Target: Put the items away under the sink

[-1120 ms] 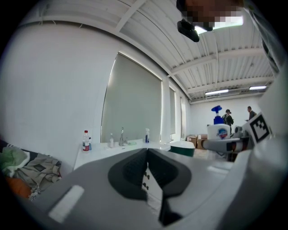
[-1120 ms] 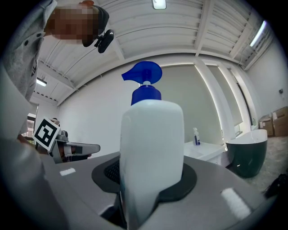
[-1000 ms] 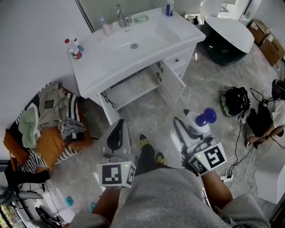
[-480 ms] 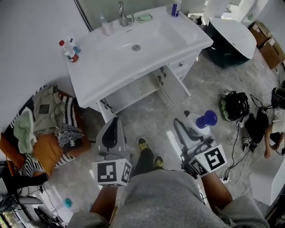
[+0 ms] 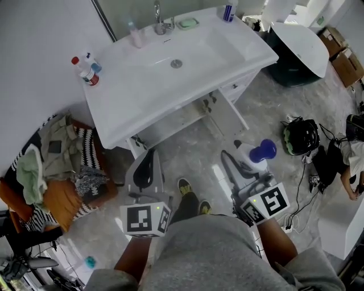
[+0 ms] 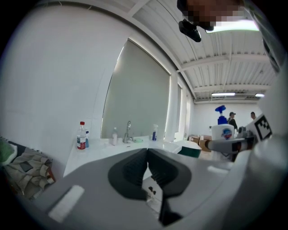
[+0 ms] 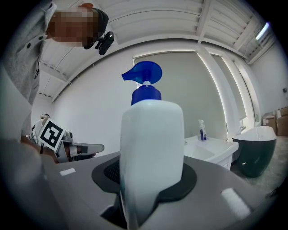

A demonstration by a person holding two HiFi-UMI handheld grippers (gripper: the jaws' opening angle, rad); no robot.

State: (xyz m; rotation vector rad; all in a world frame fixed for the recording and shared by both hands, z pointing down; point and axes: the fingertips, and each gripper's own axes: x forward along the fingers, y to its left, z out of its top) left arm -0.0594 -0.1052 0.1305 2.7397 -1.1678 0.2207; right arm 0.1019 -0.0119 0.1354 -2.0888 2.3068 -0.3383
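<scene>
My right gripper [image 5: 242, 162] is shut on a white spray bottle [image 5: 253, 153] with a blue trigger top [image 7: 144, 75]; the bottle [image 7: 150, 152] stands upright between the jaws. My left gripper [image 5: 147, 165] is shut with nothing in it, its pads [image 6: 146, 168] pressed together. Both hang above the floor in front of the white sink cabinet [image 5: 170, 68], whose door [image 5: 227, 116] stands open onto a bare shelf [image 5: 176, 116]. On the sink top are two bottles [image 5: 85, 68] at the left, a small bottle [image 5: 135, 35] by the tap [image 5: 159, 20], a soap dish [image 5: 186, 23] and a spray bottle [image 5: 229, 10].
A pile of clothes [image 5: 54, 162] lies on the floor at the left. A dark bin with a white lid [image 5: 298, 48] stands right of the sink. A black helmet [image 5: 300, 136], cables and a seated person [image 5: 347, 165] are at the right. My feet [image 5: 190, 193] stand between the grippers.
The view has shifted slightly, so the sink sits a little higher and further right. Both grippers hold about the same place, the right still gripping the bottle.
</scene>
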